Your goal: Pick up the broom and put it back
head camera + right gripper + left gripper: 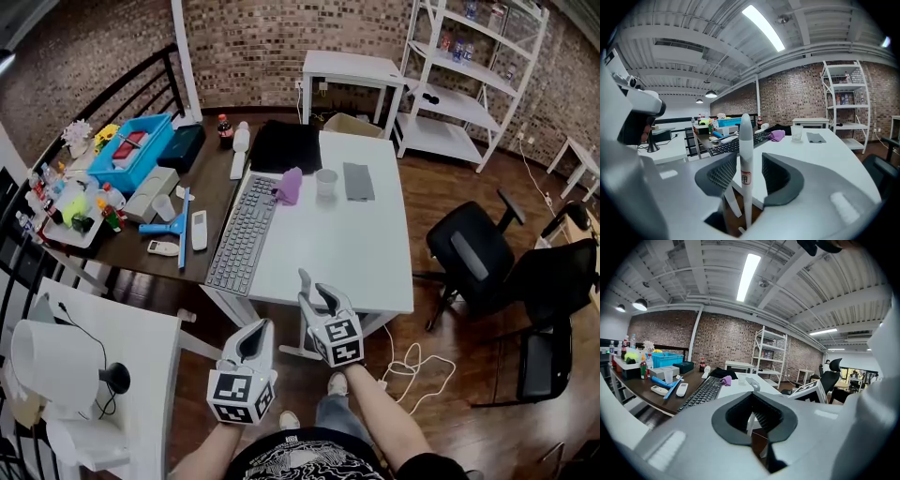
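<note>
The broom shows only as a white-grey handle (pixel 746 136), standing upright between the jaws of my right gripper (pixel 746 158). Those jaws stand apart: the left pad is close beside the handle and a clear gap remains on the right. In the head view the right gripper (pixel 317 292) hovers just in front of the white table's near edge (pixel 309 302); the broom's lower part and head are hidden there. My left gripper (pixel 255 330) sits lower left of it, its fingertips together and nothing held. In its own view the left gripper (pixel 751 393) shows only a table leg through the gap behind the tips.
A keyboard (pixel 239 234), purple cloth (pixel 290 185) and plastic cup (pixel 325 182) lie on the white table. A dark desk (pixel 211 192) at left carries a blue bin and clutter. A black office chair (pixel 478 253) stands at right, a white cable (pixel 412 366) lies on the floor, and a side table (pixel 141 375) is near left.
</note>
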`<state>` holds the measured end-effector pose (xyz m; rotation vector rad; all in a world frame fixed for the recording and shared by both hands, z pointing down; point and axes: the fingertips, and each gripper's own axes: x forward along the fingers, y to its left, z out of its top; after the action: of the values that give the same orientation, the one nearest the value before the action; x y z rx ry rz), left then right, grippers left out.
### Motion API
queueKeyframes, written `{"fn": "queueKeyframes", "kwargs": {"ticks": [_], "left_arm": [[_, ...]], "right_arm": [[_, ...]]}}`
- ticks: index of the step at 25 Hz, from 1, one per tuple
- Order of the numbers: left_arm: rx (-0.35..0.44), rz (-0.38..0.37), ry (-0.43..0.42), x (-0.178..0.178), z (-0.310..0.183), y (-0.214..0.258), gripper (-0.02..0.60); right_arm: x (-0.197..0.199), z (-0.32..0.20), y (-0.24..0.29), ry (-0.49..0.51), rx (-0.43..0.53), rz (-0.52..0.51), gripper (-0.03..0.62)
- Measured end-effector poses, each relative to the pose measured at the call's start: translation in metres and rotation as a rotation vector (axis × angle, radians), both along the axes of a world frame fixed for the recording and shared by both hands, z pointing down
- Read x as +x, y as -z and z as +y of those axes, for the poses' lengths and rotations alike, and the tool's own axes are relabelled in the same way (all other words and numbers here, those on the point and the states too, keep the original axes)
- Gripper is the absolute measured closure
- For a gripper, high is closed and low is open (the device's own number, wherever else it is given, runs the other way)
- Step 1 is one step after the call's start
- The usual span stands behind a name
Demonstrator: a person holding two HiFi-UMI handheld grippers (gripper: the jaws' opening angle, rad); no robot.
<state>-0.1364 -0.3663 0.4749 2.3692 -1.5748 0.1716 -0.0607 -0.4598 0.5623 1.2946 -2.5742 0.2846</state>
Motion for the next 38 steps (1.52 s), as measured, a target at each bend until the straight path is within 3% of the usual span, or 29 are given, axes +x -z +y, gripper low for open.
{"fn": "queueKeyframes", "kwargs": {"ticks": [7,13,18,28,34,38], "left_arm": [[0.018,0.027,-0.012,-0.001,0.007,0.007,0.577],[0.041,0.055,-0.053,0.004,0.027,0.015,0.577],[0.061,0.071,-0.060,0.014,0.043,0.026,0.577],[0.104,0.065,-0.063,0.063,0.102,0.040,0.577],[0.116,0.099,-0.025,0.102,0.162,0.048,0.577],[0.141,0.083,-0.015,0.125,0.204,0.052,0.577]], "right_arm": [[0.000,0.018,0.026,-0.023,0.037,-0.015,0.454],[0.007,0.060,0.070,-0.092,0.081,-0.094,0.464],[0.012,0.100,0.103,-0.092,0.118,-0.118,0.484],[0.043,0.192,0.144,-0.061,0.197,-0.161,0.534],[0.071,0.255,0.142,-0.021,0.197,-0.144,0.592],[0.083,0.298,0.145,0.015,0.208,-0.154,0.592]]}}
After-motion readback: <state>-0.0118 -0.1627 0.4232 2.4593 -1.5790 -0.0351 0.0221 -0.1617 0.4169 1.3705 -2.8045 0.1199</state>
